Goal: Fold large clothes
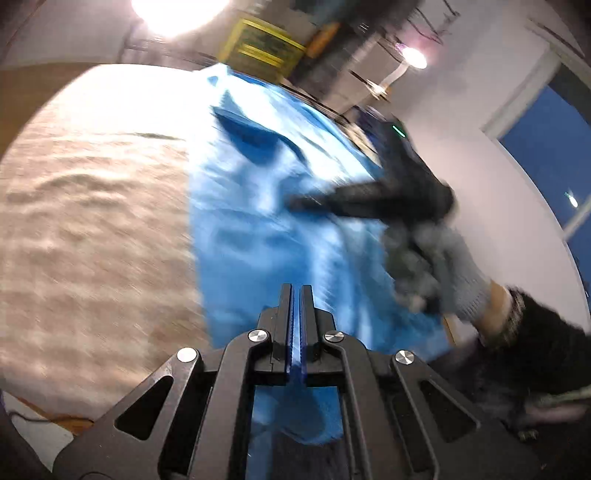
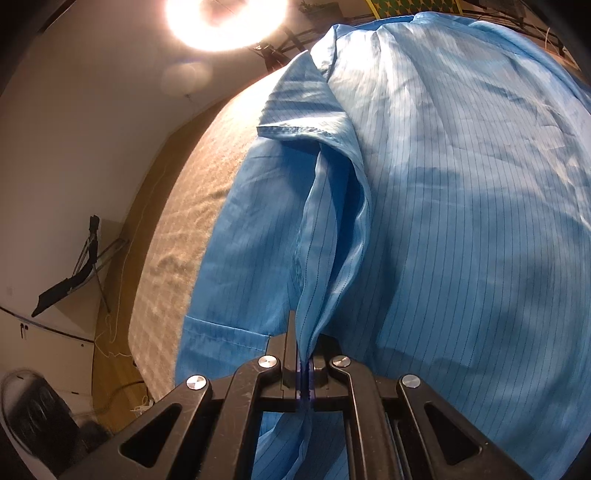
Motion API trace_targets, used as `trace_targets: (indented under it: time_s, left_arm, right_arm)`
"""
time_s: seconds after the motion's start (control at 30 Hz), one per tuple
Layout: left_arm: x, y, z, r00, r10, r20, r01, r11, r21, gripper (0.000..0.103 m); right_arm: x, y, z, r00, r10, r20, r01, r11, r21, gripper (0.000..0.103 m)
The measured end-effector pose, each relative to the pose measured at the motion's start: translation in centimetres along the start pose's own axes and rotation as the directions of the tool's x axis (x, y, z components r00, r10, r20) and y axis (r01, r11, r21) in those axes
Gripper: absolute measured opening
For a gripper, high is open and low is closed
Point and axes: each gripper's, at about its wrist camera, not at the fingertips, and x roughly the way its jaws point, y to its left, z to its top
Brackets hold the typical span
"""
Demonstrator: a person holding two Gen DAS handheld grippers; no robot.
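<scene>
The right tongs (image 2: 301, 350) are pinched tight on a gathered ridge of the blue garment (image 2: 443, 221), the cloth running up between the pads and bunching below them. The left tongs (image 1: 296, 317) are closed too; in the blurred left wrist view blue fabric lies right under and behind the tips, but whether any is caught between them cannot be told. A gloved hand (image 1: 443, 266) carries the right tongs at the garment's right edge in that view.

The garment, a thin striped coat, lies spread over a beige textured cover (image 2: 177, 236) on what looks like a bed, filling most of the right wrist view.

Its long axis runs away from the tongs toward the collar end near the lamp (image 2: 225, 18); the pinstripes follow that line. A hemmed flap (image 2: 295, 114) lies turned over partway up on the left.

Risks, as I judge them: the slippery fabric could slide out of the narrow pinch if pulled sharply; only one layer may be held, so a lift could drag the coat askew; the turned flap could get trapped in the fold.
</scene>
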Motion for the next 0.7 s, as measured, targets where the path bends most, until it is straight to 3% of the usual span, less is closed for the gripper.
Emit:
trace_targets:
  time_s: [0.1,0.17,0.23,0.27,0.3,0.37,0.4,0.53,0.7]
  left_arm:
    - [2.6,0.7,-0.3,0.993,0.014,-0.119,-0.011,1.000,0.023,0.000]
    - [4.4,0.6,-1.9,0.976,0.014,-0.219,-0.009,1.000,0.026,0.000]
    - [4.5,-0.8,-5.0,0.954,-0.060,-0.294,0.070,0.997,0.022,0.000]
    - [4.2,-2.0,-6.6,0.949,-0.052,-0.310,0.075,0.995,0.063,0.000]
    - [3.9,-2.5,-7.5,0.950,-0.039,-0.308,0.067,0.994,0.082,0.000]
    - [2.8,-3.2,-9.5,0.945,-0.087,-0.315,0.111,0.992,0.059,0.000]
    - [2.2,-3.3,-9.9,0.953,-0.084,-0.291,0.103,0.993,0.052,0.000]
    - [-0.9,-3.1,-10.7,0.984,0.049,-0.170,-0.033,0.995,0.096,0.000]
    - [-0.7,-0.5,-8.5,0.987,0.120,-0.104,-0.112,0.991,0.078,0.000]
  right_arm:
    - [-0.2,-0.2,0.1,1.000,0.015,0.006,-0.015,0.999,0.028,0.000]
    - [-0.6,-0.1,0.2,0.999,0.046,0.016,-0.047,0.998,0.049,0.000]
    - [-1.2,0.3,0.4,0.996,0.083,0.031,-0.085,0.995,0.056,0.000]
    - [-1.7,0.7,0.5,0.993,0.110,0.042,-0.113,0.992,0.058,0.000]
    - [-2.1,1.1,0.6,0.989,0.136,0.050,-0.139,0.989,0.051,0.000]
    - [-2.6,1.8,0.8,0.989,0.135,0.055,-0.137,0.990,0.030,0.000]
    - [-2.7,1.9,0.9,0.989,0.136,0.058,-0.137,0.990,0.027,0.000]
    - [-3.1,1.4,1.4,0.982,0.178,0.065,-0.182,0.981,0.064,0.000]
    - [-2.4,1.2,1.3,0.996,0.087,0.038,-0.088,0.995,0.043,0.000]
